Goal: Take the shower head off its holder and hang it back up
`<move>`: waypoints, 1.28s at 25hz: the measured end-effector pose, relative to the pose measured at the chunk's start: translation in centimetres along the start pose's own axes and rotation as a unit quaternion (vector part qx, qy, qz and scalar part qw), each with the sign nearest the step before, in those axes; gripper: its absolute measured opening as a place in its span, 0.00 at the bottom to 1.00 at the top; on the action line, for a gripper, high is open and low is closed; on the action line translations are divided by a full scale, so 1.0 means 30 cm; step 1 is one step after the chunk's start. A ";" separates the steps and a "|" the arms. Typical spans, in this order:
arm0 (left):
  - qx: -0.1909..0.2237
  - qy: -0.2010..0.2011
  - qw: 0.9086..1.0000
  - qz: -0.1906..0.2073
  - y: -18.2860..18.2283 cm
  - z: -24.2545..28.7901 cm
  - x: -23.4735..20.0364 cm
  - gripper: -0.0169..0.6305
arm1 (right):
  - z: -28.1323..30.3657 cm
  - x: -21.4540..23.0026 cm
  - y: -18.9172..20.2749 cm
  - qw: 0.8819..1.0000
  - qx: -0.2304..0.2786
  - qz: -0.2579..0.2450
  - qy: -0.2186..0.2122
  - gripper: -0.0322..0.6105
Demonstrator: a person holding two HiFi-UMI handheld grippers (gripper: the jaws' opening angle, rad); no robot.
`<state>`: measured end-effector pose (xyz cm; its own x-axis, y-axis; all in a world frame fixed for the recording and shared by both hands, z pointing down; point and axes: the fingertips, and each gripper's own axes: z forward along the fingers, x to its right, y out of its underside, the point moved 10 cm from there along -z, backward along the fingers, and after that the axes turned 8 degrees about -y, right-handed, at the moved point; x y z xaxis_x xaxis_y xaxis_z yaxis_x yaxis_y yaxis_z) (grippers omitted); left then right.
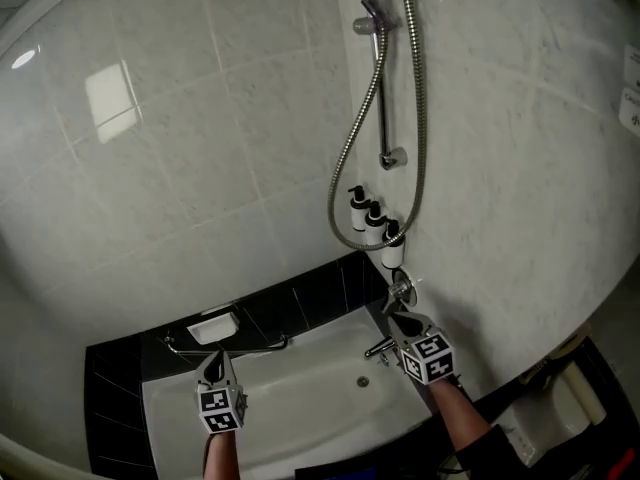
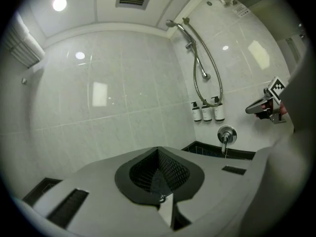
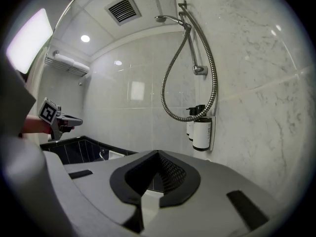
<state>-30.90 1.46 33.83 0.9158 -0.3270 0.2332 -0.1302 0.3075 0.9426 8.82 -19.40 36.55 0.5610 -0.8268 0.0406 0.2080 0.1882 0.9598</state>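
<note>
The chrome shower head (image 3: 164, 19) hangs in its holder at the top of the wall rail (image 3: 194, 43); it also shows in the left gripper view (image 2: 171, 23). Its metal hose (image 1: 375, 98) loops down past the rail's lower bracket. My left gripper (image 1: 213, 364) is low over the bathtub, shut and empty (image 2: 159, 174). My right gripper (image 1: 401, 321) is near the wall tap, also shut with nothing in it (image 3: 159, 176). Both are well below the shower head. Each gripper appears in the other's view: the right gripper (image 2: 263, 105), the left gripper (image 3: 63, 120).
Three pump bottles (image 1: 372, 225) sit in a wall rack under the hose loop. A round mixer valve with spout (image 2: 226, 135) is below them. The white bathtub (image 1: 300, 388) has a dark tiled ledge (image 1: 300, 303) with a grab bar (image 1: 230, 347). A towel shelf (image 3: 66, 63) is high up.
</note>
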 end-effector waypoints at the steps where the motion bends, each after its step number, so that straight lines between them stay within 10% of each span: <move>1: 0.006 0.003 1.000 0.008 -0.033 0.017 -0.001 0.03 | 0.003 0.005 -0.022 1.000 0.002 0.001 -0.001 0.08; 14: 0.139 0.065 0.973 0.174 -0.707 0.219 0.079 0.21 | 0.065 0.013 -0.222 1.000 0.000 -0.020 -0.024 0.08; 26: 0.227 0.066 0.915 0.325 -1.354 0.314 0.218 0.36 | 0.108 0.067 -0.500 0.997 0.033 -0.060 -0.033 0.08; 32: 0.270 0.031 0.870 0.411 -1.639 0.312 0.301 0.40 | 0.124 0.107 -0.605 0.996 0.053 -0.060 -0.034 0.08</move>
<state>-19.78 -24.98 -8.18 0.4447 -0.1409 0.8845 -0.8956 -0.0564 0.4413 3.86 -27.43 20.30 0.4802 -0.8750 -0.0615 0.1829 0.0313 0.9826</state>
